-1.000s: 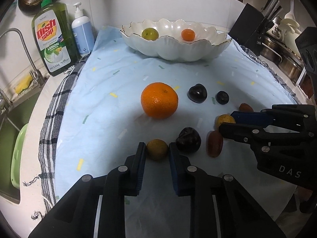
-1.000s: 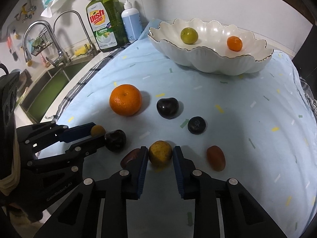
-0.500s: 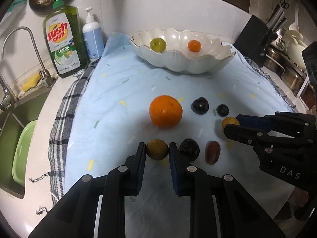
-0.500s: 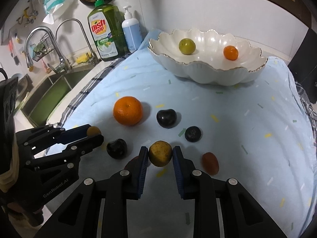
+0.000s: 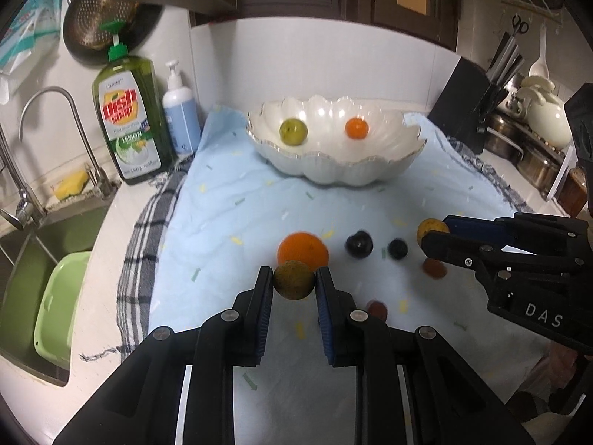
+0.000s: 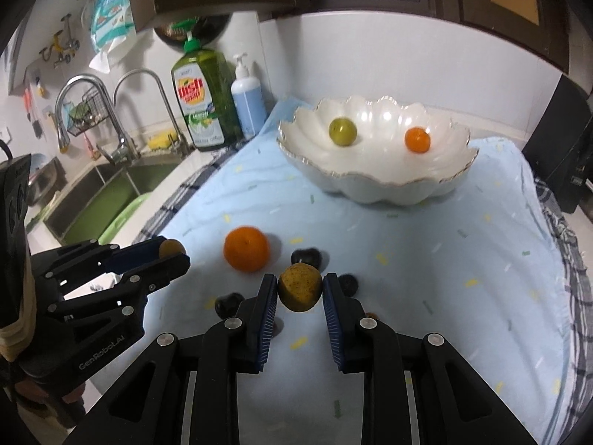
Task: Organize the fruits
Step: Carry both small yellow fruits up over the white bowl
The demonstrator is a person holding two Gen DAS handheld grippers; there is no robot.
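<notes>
My left gripper (image 5: 294, 279) is shut on a small olive-brown fruit (image 5: 292, 285), held above the pale blue cloth (image 5: 229, 222). My right gripper (image 6: 300, 286) is shut on a yellow-brown fruit (image 6: 299, 294), also lifted; in the left wrist view this right gripper (image 5: 431, 232) shows at the right. The left gripper (image 6: 174, 251) appears at the left of the right wrist view. On the cloth lie a large orange (image 5: 304, 246), two dark plums (image 5: 358, 244) (image 5: 397, 248) and a reddish fruit (image 5: 434, 270). The white scalloped bowl (image 5: 344, 174) at the back holds a green fruit (image 5: 292, 131) and a small orange (image 5: 356, 128).
A green dish soap bottle (image 5: 128, 126) and a blue pump bottle (image 5: 181, 118) stand at the back left. The sink (image 5: 22, 256) with a green basin (image 5: 55, 307) lies to the left. A black knife block (image 5: 463, 104) and pots (image 5: 537, 159) stand at the right.
Both grippers have risen off the cloth, each carrying its fruit. The fruits left on the cloth now lie lower and farther away in both views.
</notes>
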